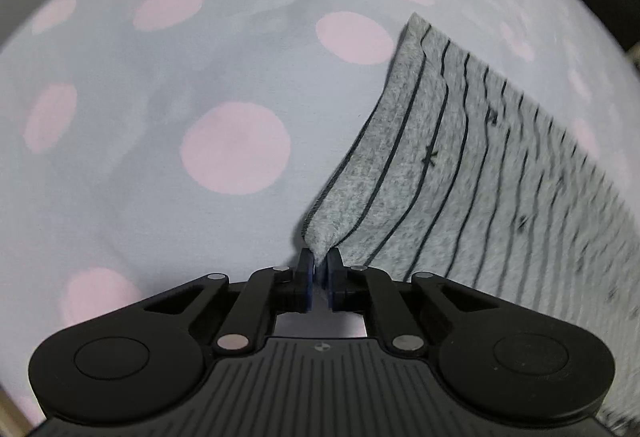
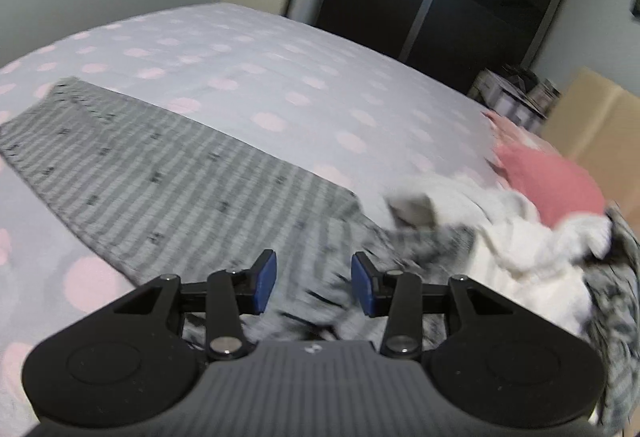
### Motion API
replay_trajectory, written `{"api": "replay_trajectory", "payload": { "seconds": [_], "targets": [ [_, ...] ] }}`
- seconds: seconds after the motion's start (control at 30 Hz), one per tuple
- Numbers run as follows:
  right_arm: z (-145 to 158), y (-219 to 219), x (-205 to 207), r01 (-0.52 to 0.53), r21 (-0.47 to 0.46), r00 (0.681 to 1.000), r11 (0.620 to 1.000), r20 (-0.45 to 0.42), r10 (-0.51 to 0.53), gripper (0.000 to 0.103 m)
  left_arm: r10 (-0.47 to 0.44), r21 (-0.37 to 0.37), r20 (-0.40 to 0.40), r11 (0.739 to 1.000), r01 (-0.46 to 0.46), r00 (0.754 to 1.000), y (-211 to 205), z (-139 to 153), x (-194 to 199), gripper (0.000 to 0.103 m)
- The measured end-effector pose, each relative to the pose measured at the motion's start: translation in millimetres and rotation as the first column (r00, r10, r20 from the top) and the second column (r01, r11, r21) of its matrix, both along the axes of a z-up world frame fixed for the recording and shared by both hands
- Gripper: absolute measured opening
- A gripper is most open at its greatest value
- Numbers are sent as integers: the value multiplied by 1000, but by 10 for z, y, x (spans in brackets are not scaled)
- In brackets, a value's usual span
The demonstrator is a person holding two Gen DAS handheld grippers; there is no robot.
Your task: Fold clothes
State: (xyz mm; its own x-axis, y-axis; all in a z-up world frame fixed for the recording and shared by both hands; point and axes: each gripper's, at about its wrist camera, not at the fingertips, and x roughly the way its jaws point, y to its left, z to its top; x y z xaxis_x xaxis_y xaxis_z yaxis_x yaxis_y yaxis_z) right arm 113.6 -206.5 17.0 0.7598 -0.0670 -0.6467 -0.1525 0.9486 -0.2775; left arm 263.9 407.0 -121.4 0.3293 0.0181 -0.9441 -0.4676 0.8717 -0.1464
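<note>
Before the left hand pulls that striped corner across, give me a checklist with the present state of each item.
1. Left gripper shut on the corner of the grey striped garment: ok, the cloth is pinched between the fingers.
2. Right gripper free of cloth: ok, open, nothing pressed between its fingers; the striped fabric lies below it.
3. Garment spread flat on the polka-dot bedspread: ok at its far part; the near end is blurred, cannot tell.
4. Landing area clear: ok on the left wrist view's side.
5. Pile of white and pink clothes kept apart from the garment: not ok, it meets the striped cloth at the right.
</note>
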Motion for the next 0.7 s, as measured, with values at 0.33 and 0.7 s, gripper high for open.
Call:
{"api": "replay_trajectory", "payload": {
  "seconds": [0.33,0.7],
  "targets": [
    [-85,-963,-46,249,78,967,965,-69,-244,45,-35,168,9,985,33,999,-219,421,105,23],
    [-770,-1530,-157,360,228,912,905,-292,-289,44,-281,176,162,951,253,946,-1519,1302,103,43]
  ]
}}
